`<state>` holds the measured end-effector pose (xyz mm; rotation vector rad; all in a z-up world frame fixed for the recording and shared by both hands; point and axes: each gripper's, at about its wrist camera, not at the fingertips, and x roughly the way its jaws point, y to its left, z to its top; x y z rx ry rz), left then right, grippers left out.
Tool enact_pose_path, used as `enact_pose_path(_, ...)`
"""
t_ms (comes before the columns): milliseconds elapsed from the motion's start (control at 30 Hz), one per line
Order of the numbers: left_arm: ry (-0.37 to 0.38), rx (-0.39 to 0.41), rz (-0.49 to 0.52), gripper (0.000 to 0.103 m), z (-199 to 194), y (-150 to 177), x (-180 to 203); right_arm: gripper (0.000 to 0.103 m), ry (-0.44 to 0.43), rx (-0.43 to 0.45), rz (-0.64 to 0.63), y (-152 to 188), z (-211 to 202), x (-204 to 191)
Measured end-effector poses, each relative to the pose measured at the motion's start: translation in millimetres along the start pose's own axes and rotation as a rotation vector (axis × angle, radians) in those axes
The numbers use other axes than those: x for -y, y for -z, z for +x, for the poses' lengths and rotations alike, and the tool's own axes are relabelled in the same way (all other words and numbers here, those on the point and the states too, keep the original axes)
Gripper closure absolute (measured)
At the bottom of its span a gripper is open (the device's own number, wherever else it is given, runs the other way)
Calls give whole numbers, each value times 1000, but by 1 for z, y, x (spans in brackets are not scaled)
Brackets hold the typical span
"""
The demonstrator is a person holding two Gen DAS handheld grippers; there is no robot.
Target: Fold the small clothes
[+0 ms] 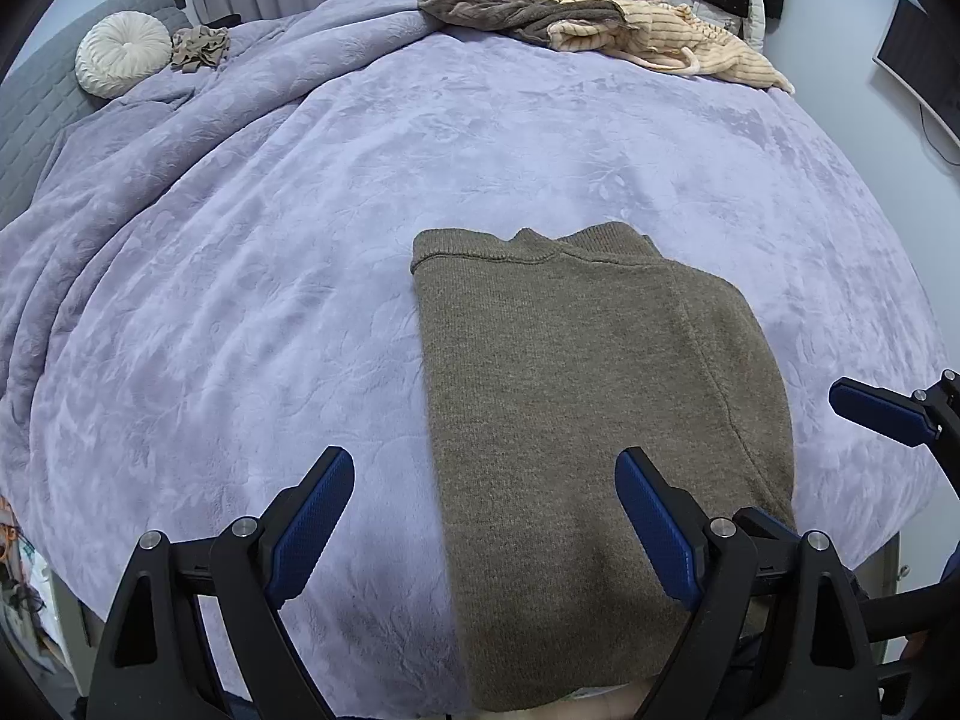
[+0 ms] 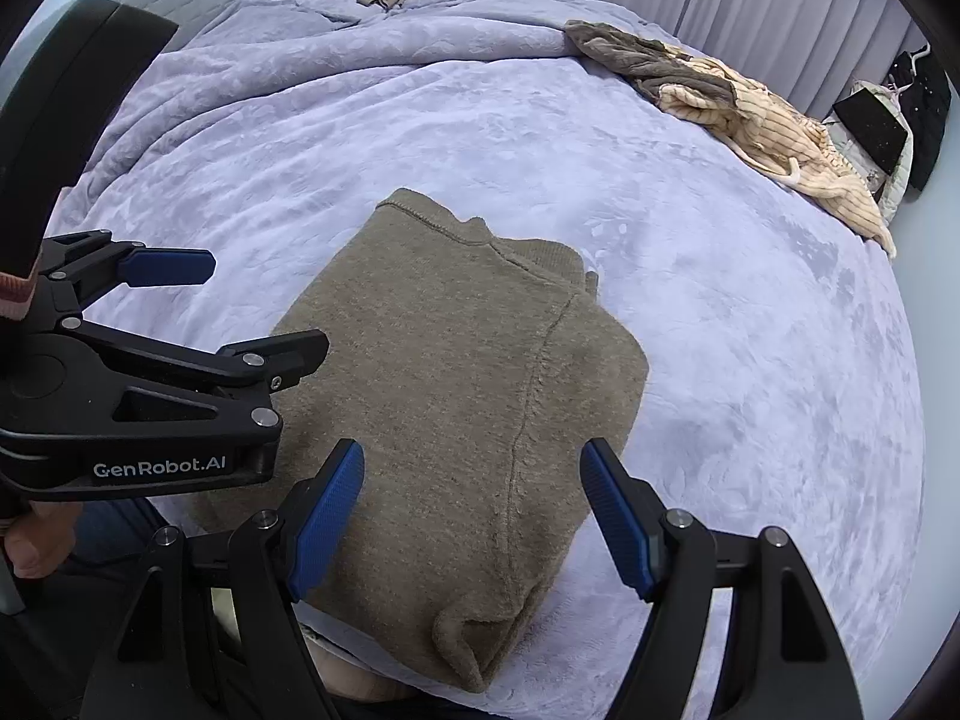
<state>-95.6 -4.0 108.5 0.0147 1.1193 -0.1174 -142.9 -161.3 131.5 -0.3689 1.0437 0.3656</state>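
An olive-brown knit sweater (image 1: 588,408) lies folded lengthwise on the lilac bedspread (image 1: 300,240), its near end hanging over the bed's front edge. It also shows in the right wrist view (image 2: 456,396). My left gripper (image 1: 483,471) is open and empty, hovering over the sweater's near left part. My right gripper (image 2: 471,468) is open and empty over the sweater's near end. The left gripper (image 2: 252,312) shows in the right wrist view at the sweater's left side. One blue finger of the right gripper (image 1: 882,411) shows at the right of the left wrist view.
A pile of beige striped and brown clothes (image 1: 600,24) lies at the bed's far right edge, also in the right wrist view (image 2: 750,114). A round white cushion (image 1: 123,54) and a small brown garment (image 1: 201,48) sit at the far left. A monitor (image 1: 918,66) stands at right.
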Motion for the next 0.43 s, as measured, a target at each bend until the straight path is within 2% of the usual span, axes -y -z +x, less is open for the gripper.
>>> enact_pose_path(433, -16, 14, 1, 13, -4, 2, 2, 25, -12, 4, 7, 2, -1, 2)
